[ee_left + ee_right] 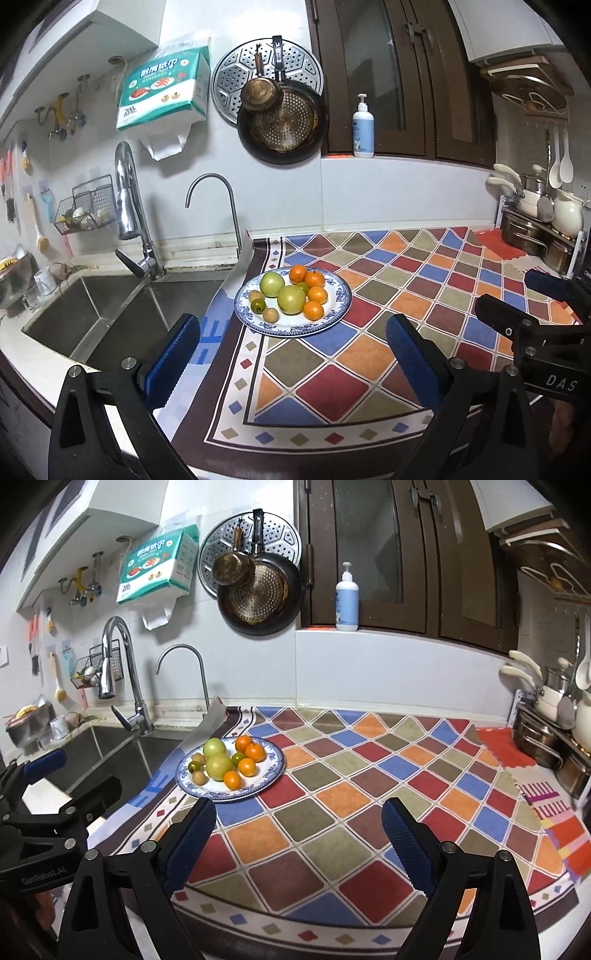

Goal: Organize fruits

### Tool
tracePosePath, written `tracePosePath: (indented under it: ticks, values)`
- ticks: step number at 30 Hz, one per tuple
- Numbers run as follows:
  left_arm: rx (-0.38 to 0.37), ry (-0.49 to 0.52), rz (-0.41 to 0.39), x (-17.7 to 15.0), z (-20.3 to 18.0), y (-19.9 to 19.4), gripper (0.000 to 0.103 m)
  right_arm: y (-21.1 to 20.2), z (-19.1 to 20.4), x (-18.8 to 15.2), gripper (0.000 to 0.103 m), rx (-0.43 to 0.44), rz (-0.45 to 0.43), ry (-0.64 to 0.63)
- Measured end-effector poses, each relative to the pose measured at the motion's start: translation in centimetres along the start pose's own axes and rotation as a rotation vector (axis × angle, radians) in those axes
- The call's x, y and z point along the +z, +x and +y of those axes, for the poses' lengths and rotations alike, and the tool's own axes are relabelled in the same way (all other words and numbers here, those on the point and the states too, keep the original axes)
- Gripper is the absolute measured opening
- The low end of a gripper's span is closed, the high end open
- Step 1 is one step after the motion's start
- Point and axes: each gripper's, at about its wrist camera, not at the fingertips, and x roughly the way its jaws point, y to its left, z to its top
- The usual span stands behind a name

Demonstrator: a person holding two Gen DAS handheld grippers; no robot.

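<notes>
the tissue pack (162,92) hanging on the wall at the upper left of the left wrist view carries large chinese characters across its green top, too blurred to read surely, and "200" in its lower left corner. the right gripper (546,306), at the right edge of that view, shows white letters "das" on its black body. in the right wrist view the left gripper (55,771), at the lower left, bears small pale lettering that is not clearly legible. the pump bottle (347,602) label cannot be read.

Fruits (291,293) on plate (338,314) on mat (388,295) (sink (110,306) just left), taps (129,206) behind sink.
</notes>
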Motion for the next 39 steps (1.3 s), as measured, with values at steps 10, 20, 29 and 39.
tracePosePath:
  ticks: [10, 20, 29, 39]
  values:
    - [0.008, 0.0, -0.019, -0.5, -0.7, -2.8, 0.103, -3.0, -0.2, -0.9, 0.092, 0.002, -0.023, -0.001]
    - [0.008, -0.004, -0.017, -0.9, -1.2, -4.1, 0.103, -4.5, -0.4, -1.2, 0.092, 0.003, -0.04, -0.006]
    - [0.01, 0.006, -0.029, -1.0, -1.8, -4.6, 0.103, -5.2, -0.7, -1.4, 0.092, 0.001, -0.044, -0.004]
    - [0.012, 0.008, -0.021, -0.9, -2.1, -4.8, 0.103, -5.4, -1.0, -1.5, 0.092, 0.001, -0.041, -0.001]
